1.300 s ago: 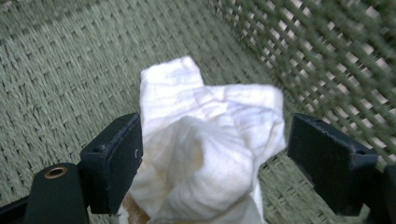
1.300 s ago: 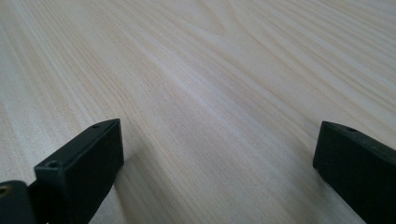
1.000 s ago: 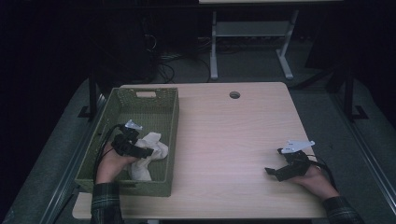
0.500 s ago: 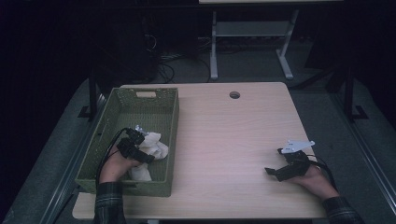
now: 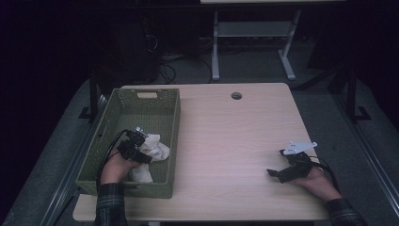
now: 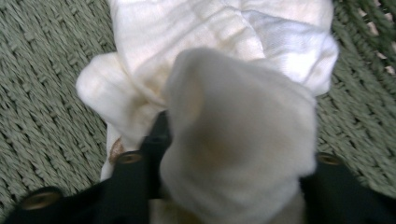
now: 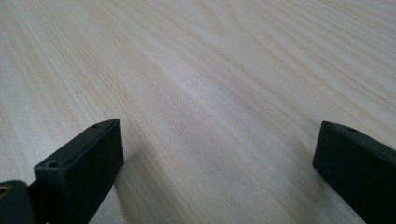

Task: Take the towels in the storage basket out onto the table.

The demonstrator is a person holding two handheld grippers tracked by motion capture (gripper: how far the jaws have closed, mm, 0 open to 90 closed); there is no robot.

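A light wood-grain table (image 5: 226, 141) with a round cable hole (image 5: 236, 95) at its 12 o'clock edge stands in a dark room, on grey floor; a white metal stand (image 5: 249, 42) and loose cables (image 5: 164, 66) lie beyond it. At the table's 9 o'clock sits a green woven basket (image 5: 117, 113), holding a crumpled white cloth (image 5: 151, 150). The left gripper (image 5: 136, 149), inside the basket, has just been closing its jaws and now pinches a bunched fold of the cloth (image 6: 233, 140) between them. At 4 o'clock the right gripper (image 5: 287, 169) rests low on the bare wood (image 7: 210, 93), its jaws spread wide with nothing between them.
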